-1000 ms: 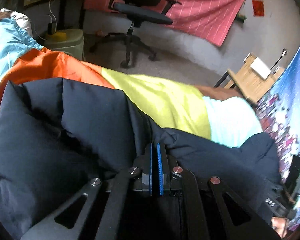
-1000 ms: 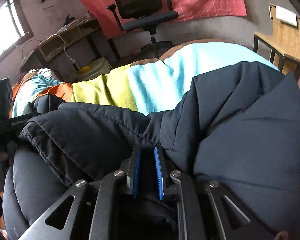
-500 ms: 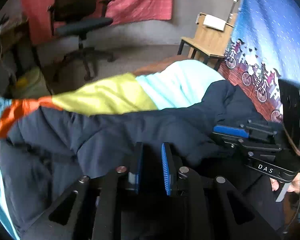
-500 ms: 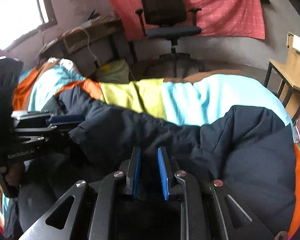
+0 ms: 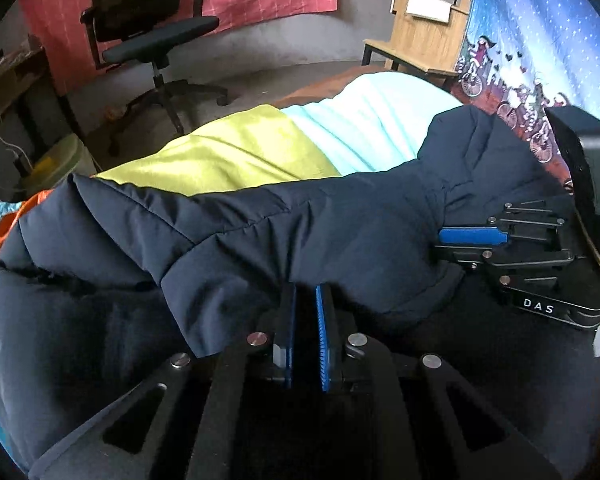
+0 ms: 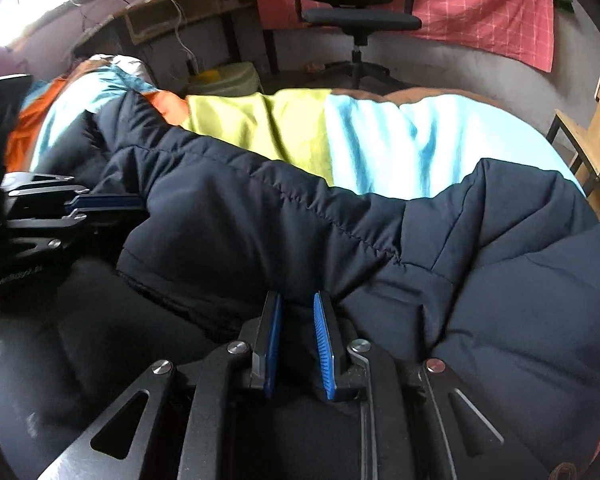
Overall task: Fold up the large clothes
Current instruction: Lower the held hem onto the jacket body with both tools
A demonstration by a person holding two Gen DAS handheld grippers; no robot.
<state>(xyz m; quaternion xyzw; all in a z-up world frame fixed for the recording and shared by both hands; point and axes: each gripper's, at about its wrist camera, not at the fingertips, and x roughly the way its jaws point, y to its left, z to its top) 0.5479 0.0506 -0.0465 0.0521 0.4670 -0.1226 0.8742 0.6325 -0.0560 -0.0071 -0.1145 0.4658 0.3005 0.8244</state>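
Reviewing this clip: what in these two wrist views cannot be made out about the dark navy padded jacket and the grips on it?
- Left wrist view: the left hand-held gripper tips are buried in the dark navy padded jacket; what they pinch is hidden by fabric.
- Right wrist view: the right hand-held gripper has the same problem.
- Both views: the jacket's near part is cut off by the gripper bodies and lower edge.

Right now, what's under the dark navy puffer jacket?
The navy puffer jacket lies on a bed sheet with lime, pale blue and orange panels. The sheet shows only beyond the jacket's far edge; whatever lies directly beneath the padding is covered.
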